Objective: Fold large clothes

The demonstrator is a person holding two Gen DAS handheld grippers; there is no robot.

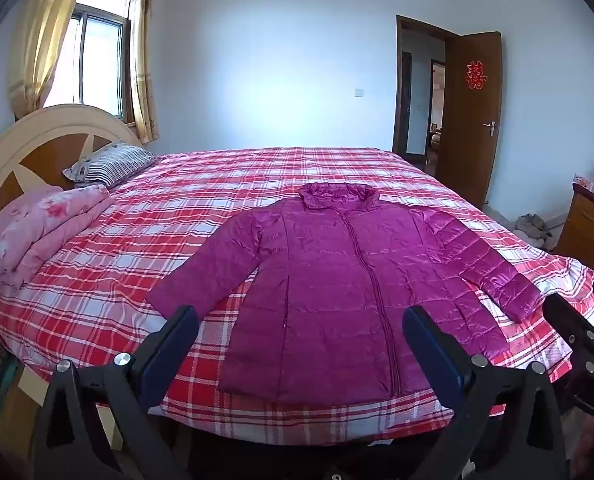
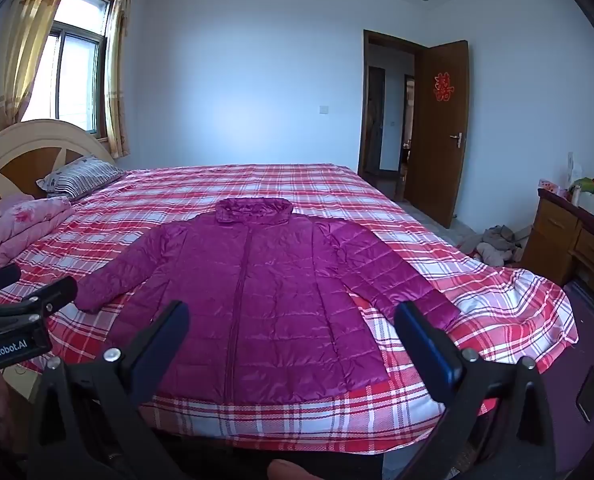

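A magenta quilted jacket (image 1: 337,280) (image 2: 257,292) lies flat and face up on the red plaid bed (image 1: 117,280) (image 2: 497,300), zipped, hood at the far end, both sleeves spread out to the sides. My left gripper (image 1: 301,320) hovers wide open above the near hem, nothing between its blue pads. My right gripper (image 2: 293,316) is also wide open over the near hem and holds nothing. The right gripper shows at the right edge of the left wrist view (image 1: 577,328), and the left one at the left edge of the right wrist view (image 2: 29,304).
A folded pink quilt (image 1: 37,232) and a striped pillow (image 1: 109,164) lie by the headboard (image 1: 37,140) on the left. A wooden dresser (image 2: 569,240) and a heap of clothes (image 2: 493,246) on the floor stand right of the bed. An open door (image 2: 437,132) is beyond.
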